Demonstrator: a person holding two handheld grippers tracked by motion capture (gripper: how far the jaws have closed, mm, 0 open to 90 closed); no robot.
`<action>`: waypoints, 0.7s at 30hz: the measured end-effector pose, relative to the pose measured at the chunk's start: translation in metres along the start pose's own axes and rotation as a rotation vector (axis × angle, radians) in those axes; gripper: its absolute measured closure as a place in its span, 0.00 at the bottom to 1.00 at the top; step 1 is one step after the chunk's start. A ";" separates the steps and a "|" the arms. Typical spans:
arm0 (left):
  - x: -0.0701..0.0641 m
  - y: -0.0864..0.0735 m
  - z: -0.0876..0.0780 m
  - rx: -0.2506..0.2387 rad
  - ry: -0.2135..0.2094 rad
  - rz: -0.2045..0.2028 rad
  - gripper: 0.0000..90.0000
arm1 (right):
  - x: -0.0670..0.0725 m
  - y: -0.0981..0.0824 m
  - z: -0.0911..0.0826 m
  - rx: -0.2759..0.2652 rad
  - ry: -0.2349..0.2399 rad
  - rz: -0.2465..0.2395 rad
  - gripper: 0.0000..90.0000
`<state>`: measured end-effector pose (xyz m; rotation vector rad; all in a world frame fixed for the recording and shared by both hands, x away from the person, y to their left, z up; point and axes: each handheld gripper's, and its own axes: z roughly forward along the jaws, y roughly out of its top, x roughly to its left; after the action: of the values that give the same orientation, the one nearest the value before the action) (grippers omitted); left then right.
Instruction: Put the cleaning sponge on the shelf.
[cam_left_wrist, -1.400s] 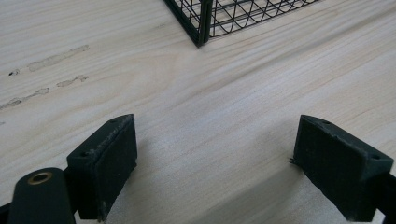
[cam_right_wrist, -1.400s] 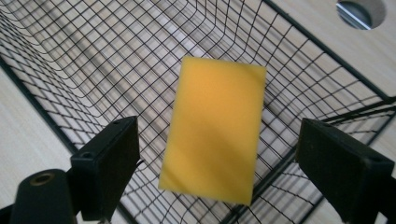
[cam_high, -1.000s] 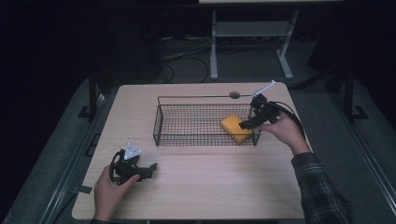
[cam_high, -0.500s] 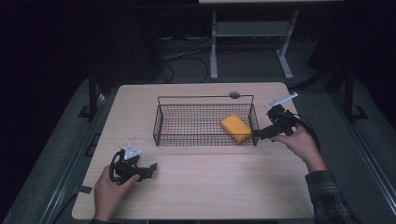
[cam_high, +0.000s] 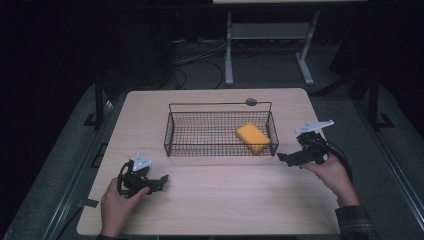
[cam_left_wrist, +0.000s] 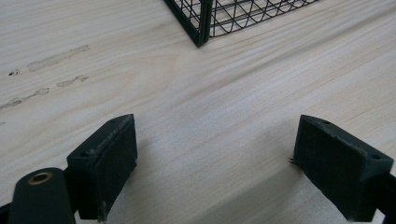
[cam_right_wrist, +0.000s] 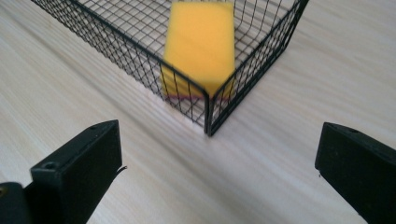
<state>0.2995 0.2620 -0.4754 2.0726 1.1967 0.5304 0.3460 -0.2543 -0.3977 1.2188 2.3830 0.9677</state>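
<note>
The right gripper (cam_high: 284, 158) hangs just off the right end of the wire basket (cam_high: 220, 150), at about 4 o'clock on the table (cam_high: 210, 210). Its jaws have just been opening and now stand wide apart, with nothing but bare wood between them. Seen along them in the right gripper view, the basket's near corner post (cam_right_wrist: 207, 116) stands dead ahead at 12 o'clock. Behind that mesh lies the yellow sponge (cam_right_wrist: 201, 44), inside the basket at its right end, tilted against the wire. So the basket wall stands between the released jaws and the sponge.

The left gripper (cam_high: 162, 178) rests low at about 7 o'clock on the table, well apart from the basket. It too is spread open and empty. A small dark round disc (cam_high: 251, 102) sits on the tabletop just beyond the basket's far rim, at roughly 1 o'clock.
</note>
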 end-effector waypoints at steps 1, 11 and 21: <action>0.000 0.000 0.000 -0.002 0.000 0.000 0.14 | 0.001 -0.009 0.000 -0.011 0.002 0.005 0.00; 0.000 0.000 0.000 -0.003 0.000 0.000 0.14 | 0.009 -0.050 -0.001 -0.035 -0.038 0.021 0.00; 0.000 0.000 0.000 -0.002 0.002 0.002 0.14 | 0.011 -0.085 -0.001 -0.049 -0.064 0.057 0.00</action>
<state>0.2995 0.2620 -0.4755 2.0719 1.1948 0.5345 0.2878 -0.2811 -0.4540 1.2868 2.2734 0.9832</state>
